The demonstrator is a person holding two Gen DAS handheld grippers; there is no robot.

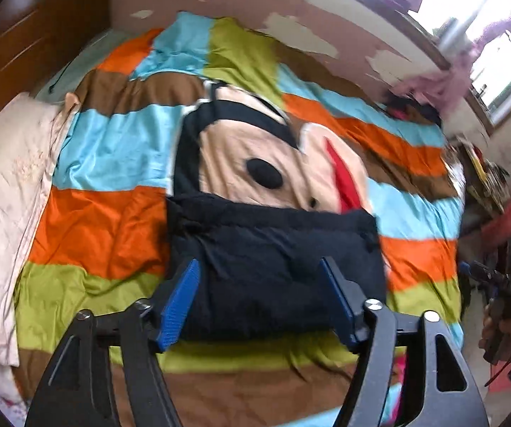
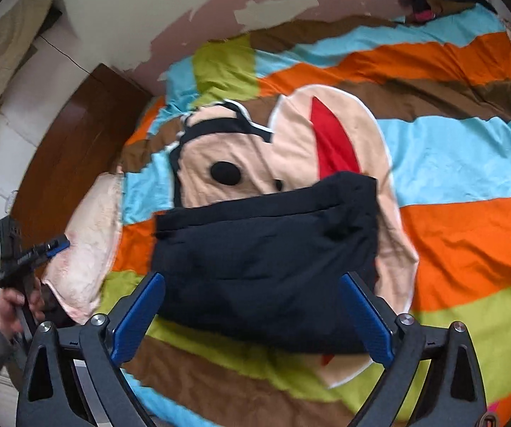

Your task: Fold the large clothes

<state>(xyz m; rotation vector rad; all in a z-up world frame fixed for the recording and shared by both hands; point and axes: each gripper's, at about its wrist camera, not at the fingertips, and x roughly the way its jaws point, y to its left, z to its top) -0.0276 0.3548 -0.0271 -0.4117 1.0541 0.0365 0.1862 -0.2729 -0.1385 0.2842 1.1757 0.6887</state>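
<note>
Blue-padded fingers of the left hand-held gripper fill the bottom of the left wrist view: jaws wide, nothing between the pads, hanging above the bed and not touching cloth. No earlier frame to compare against.

Left to right across the bed:
- pale pink floral pillow at the left edge, by the dark brown wooden headboard
- striped quilt in orange, sky blue, olive green and brown with a big cartoon monkey face covering the mattress
- folded black padded garment, a compact rectangle lying flat on the monkey face, roughly mid-bed, near the front edge
- heap of pink and dark clothes at the far right corner under the window

Right hand-held gripper: jaws at full spread, also empty, above the same black bundle. Each wrist view catches the other tool off to the side, held in a bare hand with a grey sleeve.

Judgement: fold looks finished, both tools clear of it.

Risks from here:
- padded fill is springy, so the top layer may lift and the bundle may creep open with nothing pressing it
- quilt is slick and wrinkled, so any re-grab or push could slide the whole stack instead of flattening it
- grabbing only 1 layer on a pick-up would unroll the fold
</note>
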